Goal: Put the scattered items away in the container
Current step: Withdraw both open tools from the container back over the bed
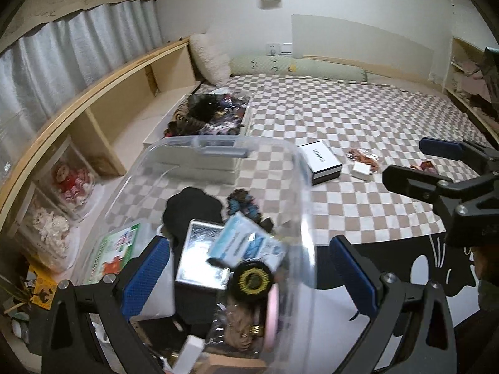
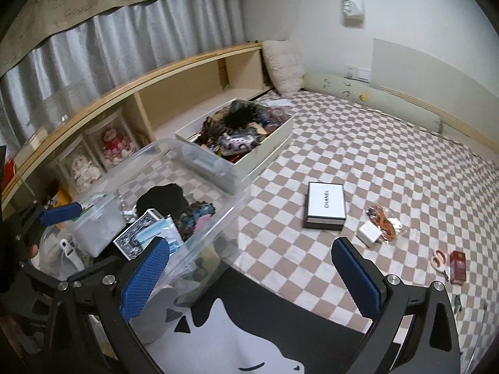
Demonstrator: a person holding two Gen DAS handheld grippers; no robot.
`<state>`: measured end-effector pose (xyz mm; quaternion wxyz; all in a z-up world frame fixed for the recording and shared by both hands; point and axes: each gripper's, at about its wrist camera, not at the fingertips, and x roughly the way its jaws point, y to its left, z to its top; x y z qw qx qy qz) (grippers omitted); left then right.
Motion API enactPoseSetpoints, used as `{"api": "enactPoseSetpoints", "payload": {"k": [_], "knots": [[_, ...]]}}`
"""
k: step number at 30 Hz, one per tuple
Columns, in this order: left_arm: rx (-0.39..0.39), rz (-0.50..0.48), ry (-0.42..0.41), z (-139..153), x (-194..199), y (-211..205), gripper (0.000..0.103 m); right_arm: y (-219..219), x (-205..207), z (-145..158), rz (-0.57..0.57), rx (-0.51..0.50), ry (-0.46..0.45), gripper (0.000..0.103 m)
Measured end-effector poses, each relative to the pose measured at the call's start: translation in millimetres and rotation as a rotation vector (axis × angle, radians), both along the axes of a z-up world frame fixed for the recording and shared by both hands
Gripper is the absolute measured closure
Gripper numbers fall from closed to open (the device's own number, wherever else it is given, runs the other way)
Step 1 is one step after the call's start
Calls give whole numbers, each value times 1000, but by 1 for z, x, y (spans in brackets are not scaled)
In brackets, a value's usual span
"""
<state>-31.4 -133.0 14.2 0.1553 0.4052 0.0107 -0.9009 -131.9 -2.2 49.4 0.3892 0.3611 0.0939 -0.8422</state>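
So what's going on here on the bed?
A person with a gripper in each hand is tidying small items into a clear bin on the checkered bed. The bin already holds several things, including a card deck. The left gripper is open over the bin's rim; the right gripper is open and empty. Still out on the bed are a black-and-white box, a charger, an orange cable bag, scissors and a red box.

A checkered bed (image 2: 358,162) meets white walls (image 2: 421,15), with grey curtains (image 2: 124,50) above a wooden shelf (image 2: 174,93).
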Motion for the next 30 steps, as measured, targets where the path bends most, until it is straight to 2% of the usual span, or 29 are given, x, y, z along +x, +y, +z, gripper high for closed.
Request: {"api": "enactPoseSetpoints", "payload": {"k": [17, 30], "knots": [[76, -127, 109, 28, -24, 61, 0, 67, -12, 7, -140, -21, 45, 0], [141, -165, 116, 29, -46, 84, 0, 121, -16, 6, -227, -46, 72, 0]]}}
